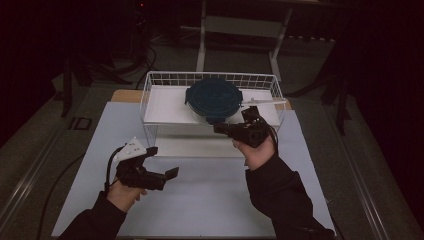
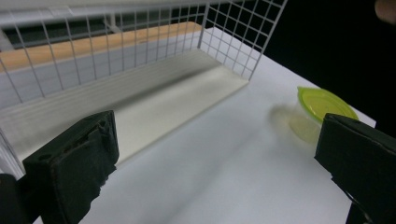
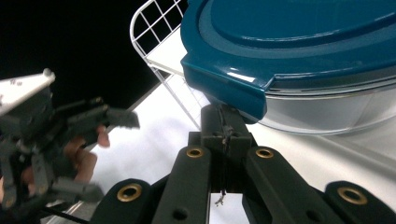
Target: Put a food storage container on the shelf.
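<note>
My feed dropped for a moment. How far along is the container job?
Done: the blue-lidded container stands in the wire basket. In hand: the right gripper is shut at the lid's tab. Left: the open left gripper holds nothing, and a green-lidded container waits on the table.

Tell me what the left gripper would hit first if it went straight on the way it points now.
Probably nothing soon: the left gripper, jaws open, points over bare white table between the wire basket and the yellow-lidded container. Depth unclear.

Your counter (image 1: 200,200) has a white top with a wooden strip along its far edge, and on it sit a white wire basket (image 1: 150,95) toward the back and a small yellow-green-lidded tub (image 2: 322,109) out in the open.
</note>
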The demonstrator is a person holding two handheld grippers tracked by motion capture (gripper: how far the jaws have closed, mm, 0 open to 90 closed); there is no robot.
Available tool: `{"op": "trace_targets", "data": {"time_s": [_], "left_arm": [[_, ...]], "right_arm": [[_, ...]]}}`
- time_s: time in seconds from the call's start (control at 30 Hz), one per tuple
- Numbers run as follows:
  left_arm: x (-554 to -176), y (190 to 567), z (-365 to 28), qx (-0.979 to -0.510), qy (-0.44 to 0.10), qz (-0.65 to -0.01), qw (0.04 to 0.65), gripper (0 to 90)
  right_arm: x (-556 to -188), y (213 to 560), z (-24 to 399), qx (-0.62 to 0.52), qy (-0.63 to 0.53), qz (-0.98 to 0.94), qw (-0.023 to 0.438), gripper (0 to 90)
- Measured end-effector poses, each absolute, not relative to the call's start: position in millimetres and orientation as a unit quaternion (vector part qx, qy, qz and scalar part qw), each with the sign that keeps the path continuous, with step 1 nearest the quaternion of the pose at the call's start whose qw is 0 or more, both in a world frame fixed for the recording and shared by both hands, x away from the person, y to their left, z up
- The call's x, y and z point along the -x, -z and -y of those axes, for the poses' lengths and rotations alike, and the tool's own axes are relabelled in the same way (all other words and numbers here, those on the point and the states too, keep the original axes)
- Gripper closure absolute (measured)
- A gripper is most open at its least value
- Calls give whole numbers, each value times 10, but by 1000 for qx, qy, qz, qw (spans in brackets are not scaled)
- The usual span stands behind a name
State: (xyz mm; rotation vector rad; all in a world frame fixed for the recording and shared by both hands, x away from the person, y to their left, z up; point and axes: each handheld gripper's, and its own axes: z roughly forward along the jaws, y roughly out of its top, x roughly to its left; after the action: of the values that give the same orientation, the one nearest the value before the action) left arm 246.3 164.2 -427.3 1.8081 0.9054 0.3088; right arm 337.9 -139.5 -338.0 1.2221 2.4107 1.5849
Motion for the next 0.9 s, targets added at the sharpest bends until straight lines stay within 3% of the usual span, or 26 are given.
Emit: {"op": "trace_targets", "data": {"time_s": [0.17, 0.9], "left_arm": [[-2369, 4433, -1632, -758, -113, -373, 522, 0], [-2206, 4697, -1755, -750, -134, -363, 536, 0]], "right_arm": [[-3444, 3379, 1396, -399, -506, -765, 8, 900], [-3670, 3366, 1394, -423, -503, -754, 21, 900]]}}
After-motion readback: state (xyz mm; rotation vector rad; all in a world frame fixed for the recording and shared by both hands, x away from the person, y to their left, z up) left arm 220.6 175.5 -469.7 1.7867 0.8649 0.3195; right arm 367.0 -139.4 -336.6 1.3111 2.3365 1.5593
